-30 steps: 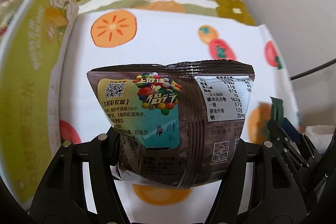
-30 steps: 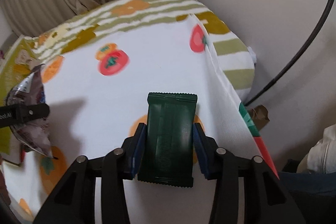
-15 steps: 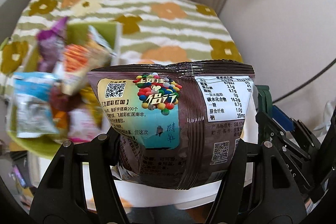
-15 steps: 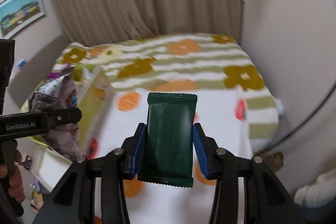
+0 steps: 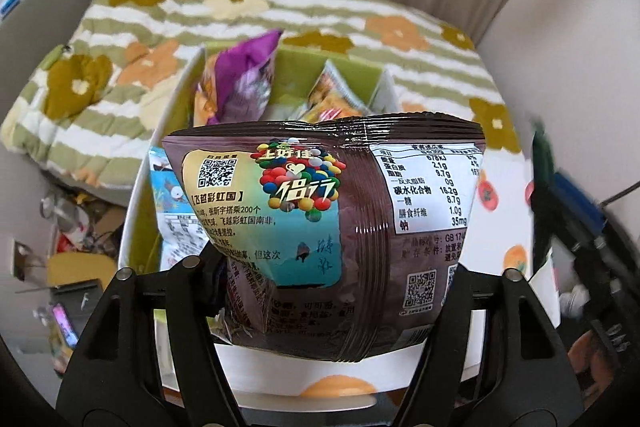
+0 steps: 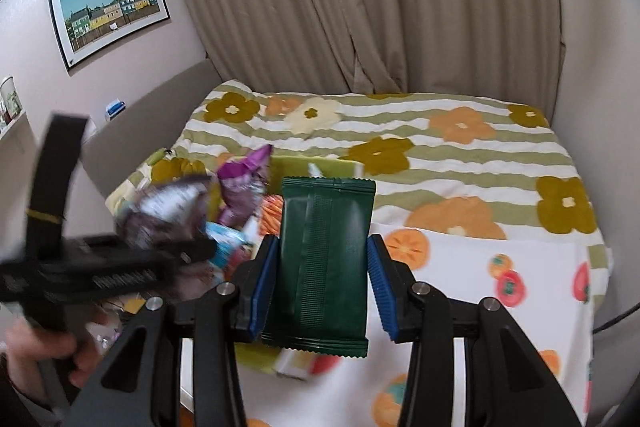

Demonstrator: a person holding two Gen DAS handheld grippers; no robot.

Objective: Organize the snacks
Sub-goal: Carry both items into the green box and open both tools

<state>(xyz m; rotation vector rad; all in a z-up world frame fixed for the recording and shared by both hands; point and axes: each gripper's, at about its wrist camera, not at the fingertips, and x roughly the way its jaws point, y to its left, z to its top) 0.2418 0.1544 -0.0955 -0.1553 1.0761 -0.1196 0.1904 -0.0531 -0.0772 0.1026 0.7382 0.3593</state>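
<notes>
So up close, the left gripper (image 5: 332,291) has the brown candy bag (image 5: 332,211) sitting between its fingers (image 5: 192,291), and those fingers are opening right now, with the bag still wedged upright between them. My guess is it's being let go on purpose, since it hangs right over the green box (image 5: 344,67) where the other snacks already sit. The right gripper (image 6: 322,291) is pinching a dark green packet (image 6: 324,259) by its long edges, the blue pads pressed against both sides, packet standing upright. Holding it by the sides like that probably keeps it from folding over. From the right wrist view you can see the left gripper off to the side, blurry, with a hand (image 6: 44,351) wrapped round its handle. Just beyond, the box holds a purple bag (image 5: 240,75), an orange-ish packet (image 5: 332,99) and a light blue one (image 5: 172,211), all stood on end, likely so they fit side by side. It sits on the white fruit-print cloth (image 6: 500,267), with the flowered striped blanket (image 6: 400,131) on the bed behind, then beige curtains (image 6: 360,7) and a framed picture (image 6: 108,11) on the wall.
</notes>
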